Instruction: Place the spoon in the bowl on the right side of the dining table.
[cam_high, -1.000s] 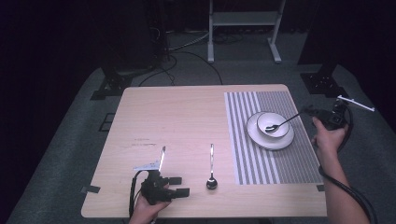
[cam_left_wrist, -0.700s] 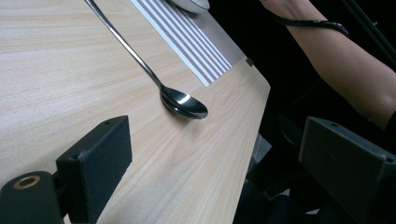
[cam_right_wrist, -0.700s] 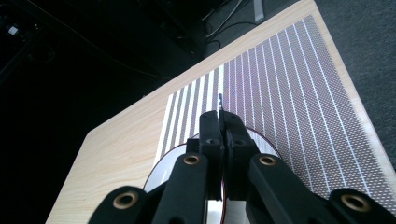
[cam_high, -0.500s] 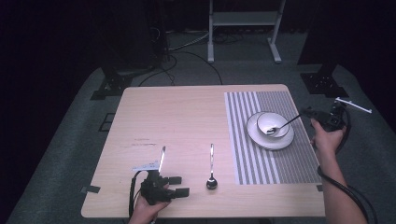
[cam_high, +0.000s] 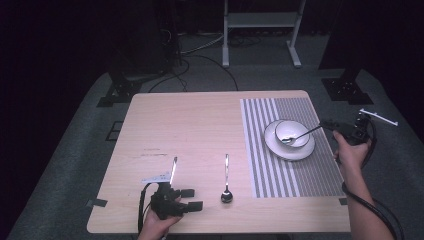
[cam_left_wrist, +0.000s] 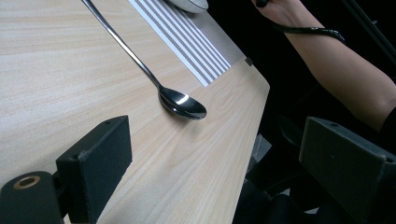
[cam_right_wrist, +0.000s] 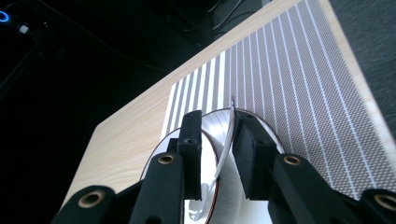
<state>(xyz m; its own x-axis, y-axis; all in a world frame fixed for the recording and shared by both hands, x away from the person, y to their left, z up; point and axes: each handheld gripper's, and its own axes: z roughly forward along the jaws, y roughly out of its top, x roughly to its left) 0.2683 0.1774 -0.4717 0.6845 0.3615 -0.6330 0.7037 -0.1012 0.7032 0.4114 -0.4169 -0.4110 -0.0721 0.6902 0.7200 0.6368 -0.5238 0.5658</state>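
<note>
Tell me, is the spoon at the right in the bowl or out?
In. Its head lies inside the bowl, and the spoon handle leans out over the rim toward the right tool.

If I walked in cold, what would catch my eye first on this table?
Probably the white bowl on its plate, on the striped placemat at the table's right side. A spoon rests in it, its handle between the right gripper jaws, which have just been opening. Next, a second spoon lies alone on the bare wood near the front edge, beside the open left gripper.
</note>
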